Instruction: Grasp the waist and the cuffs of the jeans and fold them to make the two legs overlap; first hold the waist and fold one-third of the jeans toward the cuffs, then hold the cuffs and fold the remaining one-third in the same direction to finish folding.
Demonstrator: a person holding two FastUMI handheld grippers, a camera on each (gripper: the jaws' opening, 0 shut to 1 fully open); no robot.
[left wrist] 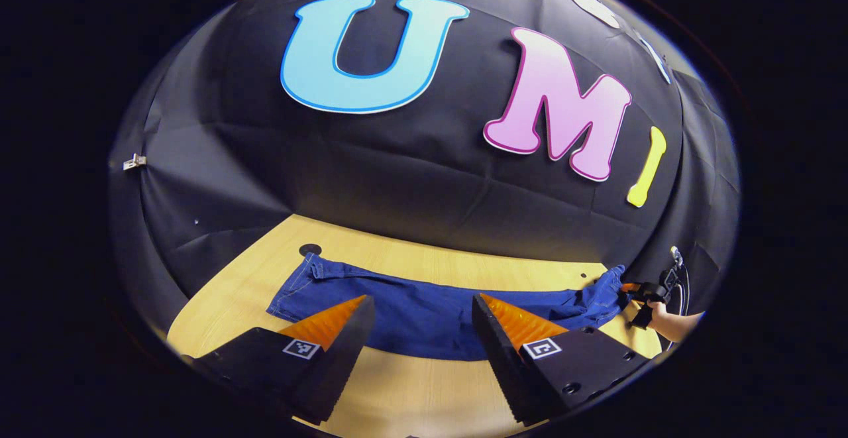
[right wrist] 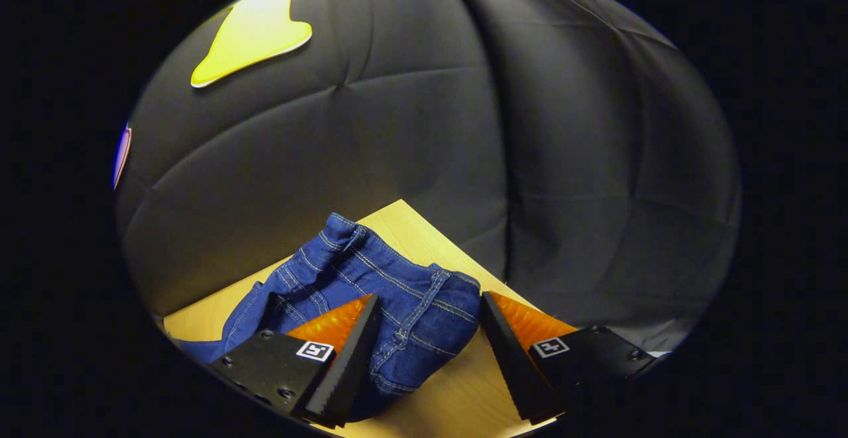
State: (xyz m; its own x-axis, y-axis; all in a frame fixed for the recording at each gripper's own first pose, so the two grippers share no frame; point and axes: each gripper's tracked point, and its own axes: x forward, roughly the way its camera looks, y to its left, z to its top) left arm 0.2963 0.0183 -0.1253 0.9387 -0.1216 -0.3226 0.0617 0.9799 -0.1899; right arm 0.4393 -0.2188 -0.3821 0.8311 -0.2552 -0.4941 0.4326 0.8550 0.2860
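Note:
Blue jeans [left wrist: 424, 309] lie stretched left to right across the wooden table [left wrist: 404, 385]. In the left gripper view the cuffs [left wrist: 301, 282] are at the left and the bunched waist [left wrist: 606, 292] at the right. My left gripper [left wrist: 424, 322] hovers open over the near edge of the legs, with nothing between its fingers. Farther off, a hand holds the right gripper [left wrist: 644, 292] at the waist end. In the right gripper view the waist [right wrist: 397, 285], with its belt loop and seams, lies rumpled between the wide-apart fingers of my right gripper [right wrist: 427, 332], which is open.
The black cloth wall runs close behind the table and wraps around its right corner [right wrist: 397, 206]. A small dark round hole [left wrist: 309, 250] sits in the tabletop behind the cuffs. Bare wood [right wrist: 457, 391] lies in front of the jeans.

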